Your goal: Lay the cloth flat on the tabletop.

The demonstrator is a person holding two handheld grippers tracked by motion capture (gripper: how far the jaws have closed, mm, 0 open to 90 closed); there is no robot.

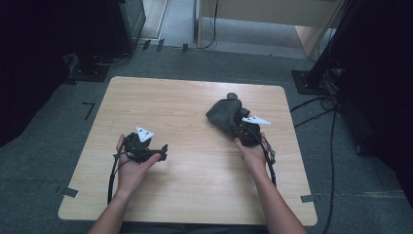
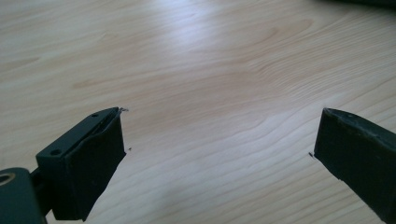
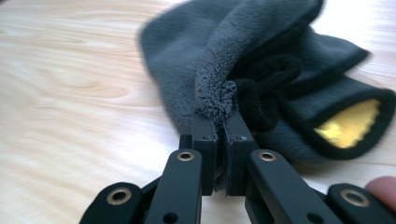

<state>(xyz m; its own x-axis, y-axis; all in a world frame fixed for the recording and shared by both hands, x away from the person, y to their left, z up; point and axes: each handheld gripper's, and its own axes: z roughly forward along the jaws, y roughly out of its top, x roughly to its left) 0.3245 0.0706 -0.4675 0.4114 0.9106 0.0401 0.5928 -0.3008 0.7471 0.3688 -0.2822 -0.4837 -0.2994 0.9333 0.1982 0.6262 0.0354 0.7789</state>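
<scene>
The right gripper (image 3: 223, 122) has its jaws pinched tight on a fold of the dark grey fleece pouch with black trim and a yellow lining (image 3: 261, 79); in the high view that pouch (image 1: 225, 116) lies on the right half of the pale wooden table (image 1: 185, 105), touching the gripper; the grasp looks done, while any lifting, opening or moving seems left. The left gripper (image 2: 219, 135) hovers with jaws spread wide over bare wood, well apart from the pouch, holding nothing.
</scene>
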